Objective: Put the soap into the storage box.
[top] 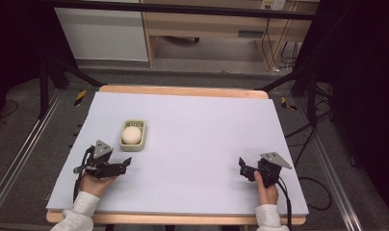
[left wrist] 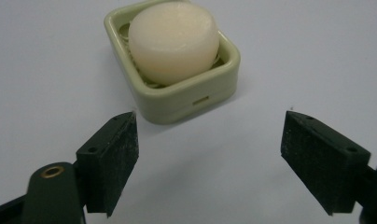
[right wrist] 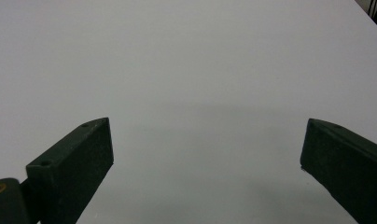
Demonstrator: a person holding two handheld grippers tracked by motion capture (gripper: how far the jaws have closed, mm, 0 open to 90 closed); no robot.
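So the soap (left wrist: pixel 173 41) is a round, pale cream bar sitting inside a little light green soap dish (left wrist: pixel 213 79), and the dish is on the left half of the table (top: pixel 207 144), a bit toward the near side. Nothing has touched it yet as far as I can tell: the bar sits squarely in the dish and the dish lies flat. The left tongs (left wrist: pixel 210 158) are pointed right at it from just in front, jaws spread wide with nothing between them, and in the left gripper view the dish lines up roughly in the gap, slightly toward the left jaw. I'd guess this is the very start, with the approach lined up and the actual grab and whatever comes after all still to do. The right tongs (top: pixel 241 166) are well apart on the right side of the table, also spread and empty, just facing bare surface. The tabletop is a plain pale lavender-grey sheet over a wooden board, whose edge peeks out at the far and near sides. Beyond that it's a dim room: grey floor, black stands and rails on either side, cables trailing on the right, and wooden furniture along the back wall.
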